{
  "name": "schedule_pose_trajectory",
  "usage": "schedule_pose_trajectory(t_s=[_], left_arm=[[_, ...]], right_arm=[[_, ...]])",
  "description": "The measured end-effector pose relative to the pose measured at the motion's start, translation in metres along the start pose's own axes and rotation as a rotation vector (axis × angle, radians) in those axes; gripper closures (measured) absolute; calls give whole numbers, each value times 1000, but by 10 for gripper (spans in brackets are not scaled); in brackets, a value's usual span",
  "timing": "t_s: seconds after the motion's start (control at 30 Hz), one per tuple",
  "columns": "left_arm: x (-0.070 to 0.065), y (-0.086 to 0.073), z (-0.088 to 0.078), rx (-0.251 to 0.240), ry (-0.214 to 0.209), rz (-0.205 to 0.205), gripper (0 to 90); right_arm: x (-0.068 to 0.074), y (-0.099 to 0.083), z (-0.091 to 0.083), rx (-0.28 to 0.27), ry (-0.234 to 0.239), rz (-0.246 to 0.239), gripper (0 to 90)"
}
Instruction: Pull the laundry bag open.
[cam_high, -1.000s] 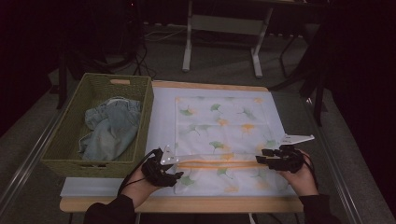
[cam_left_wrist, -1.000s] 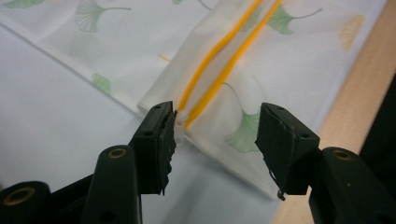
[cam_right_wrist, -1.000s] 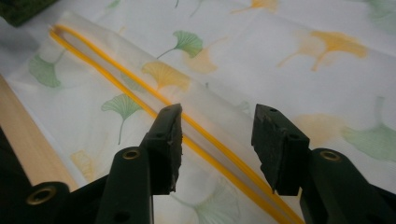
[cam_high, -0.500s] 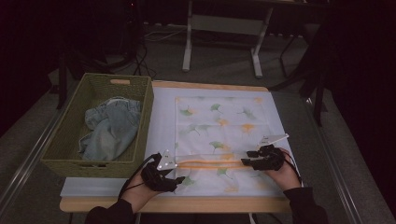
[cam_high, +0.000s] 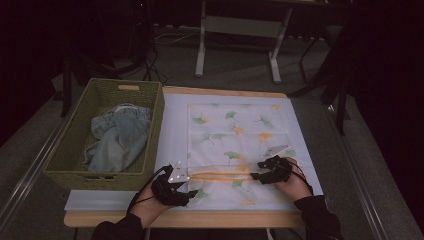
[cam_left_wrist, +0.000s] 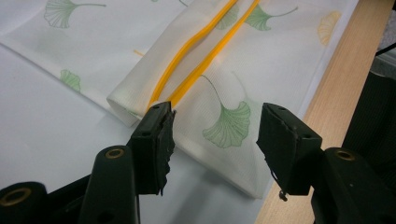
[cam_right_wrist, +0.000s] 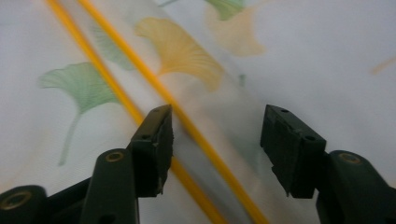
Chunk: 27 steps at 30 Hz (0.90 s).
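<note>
A white cloth (cam_high: 235, 135) printed with green and yellow ginkgo leaves lies flat on the table. Its near edge is folded over, and two yellow stripes (cam_high: 220, 175) run along the fold. My left gripper (cam_high: 192, 192) is open at the fold's left end, with its jaws (cam_left_wrist: 215, 135) over the cloth's near corner, pressing nothing. My right gripper (cam_high: 255, 176) hovers low over the right part of the fold. Its jaws (cam_right_wrist: 217, 140) have just been opening. The striped fold (cam_right_wrist: 187, 121) lies beneath and between them, and the pads do not touch it.
A green woven basket (cam_high: 75, 165) at the table's left holds a crumpled blue-grey garment (cam_high: 117, 137). A white mat (cam_high: 172, 135) covers the tabletop, with the wooden front edge (cam_high: 200, 217) near the person's sleeves. Dark floor and a stand's legs lie beyond.
My right hand has slid left along the fold and sunk toward it. Its jaws now stand wider. The left hand has stayed in place.
</note>
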<state>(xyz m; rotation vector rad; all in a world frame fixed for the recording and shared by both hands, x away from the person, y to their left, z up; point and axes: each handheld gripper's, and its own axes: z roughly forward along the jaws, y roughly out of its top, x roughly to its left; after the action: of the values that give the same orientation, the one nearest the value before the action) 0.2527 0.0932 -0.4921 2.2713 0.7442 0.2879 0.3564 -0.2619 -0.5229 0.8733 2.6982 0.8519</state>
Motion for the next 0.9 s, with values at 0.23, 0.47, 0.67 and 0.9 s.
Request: schedule_pose_trajectory(t_s=[0.23, 0.47, 0.67, 0.9], left_arm=[[0, 1, -1, -3, 1, 4, 451], [0, 0, -3, -6, 4, -1, 451], [-1, 1, -2, -7, 0, 4, 451], [-1, 0, -1, -7, -1, 4, 451]], right_arm=[[-4, 4, 1, 17, -52, 21, 537], [-3, 0, -3, 26, -58, -3, 518], [-4, -1, -4, 37, -52, -29, 473], [-13, 2, -2, 19, -103, 27, 521]])
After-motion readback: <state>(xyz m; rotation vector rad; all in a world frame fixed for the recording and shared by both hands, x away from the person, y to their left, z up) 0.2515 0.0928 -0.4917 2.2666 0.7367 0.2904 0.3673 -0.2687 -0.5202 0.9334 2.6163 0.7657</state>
